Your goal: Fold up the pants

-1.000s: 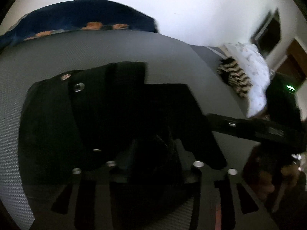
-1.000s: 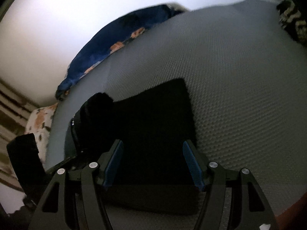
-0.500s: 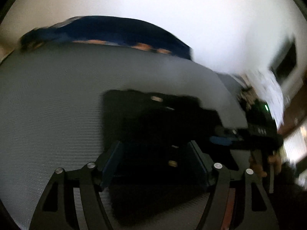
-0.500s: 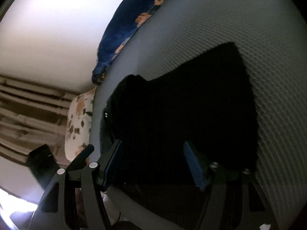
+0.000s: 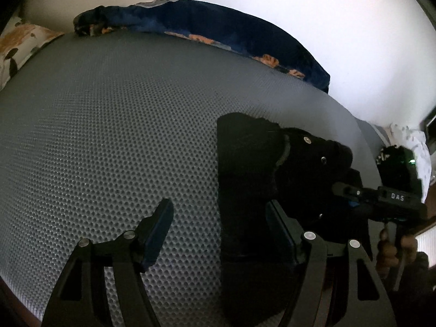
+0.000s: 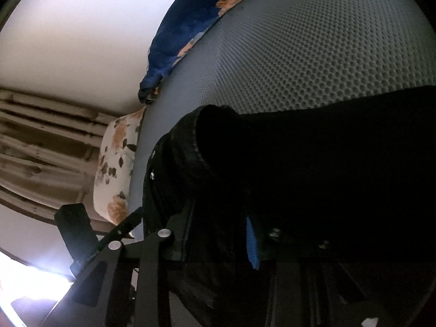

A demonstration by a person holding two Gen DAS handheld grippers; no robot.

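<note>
The black pants (image 5: 245,174) lie folded on the grey honeycomb bed surface (image 5: 109,136), metal studs showing at their right end. My left gripper (image 5: 220,226) stands open at the pants' near left edge: one finger is over bare surface, the other over the cloth, and nothing is pinched. In the right wrist view the pants (image 6: 313,163) fill the lower right. My right gripper (image 6: 218,234) is closing, with bunched black cloth between its jaws, against the blue pad (image 6: 252,242). From the left wrist view the right gripper (image 5: 343,190) meets the pants' right edge, held by a hand (image 5: 395,248).
A dark blue flowered blanket (image 5: 218,27) lies along the far side by the white wall. A floral pillow (image 6: 117,163) sits at the bed's end, with beige curtains (image 6: 41,150) behind it. White bedding (image 5: 408,141) lies at far right. Bare grey surface spreads left of the pants.
My left gripper opened and slid left, off the pants, so that it straddles their left edge. My right gripper moved in low over the pants and its jaws closed on the cloth.
</note>
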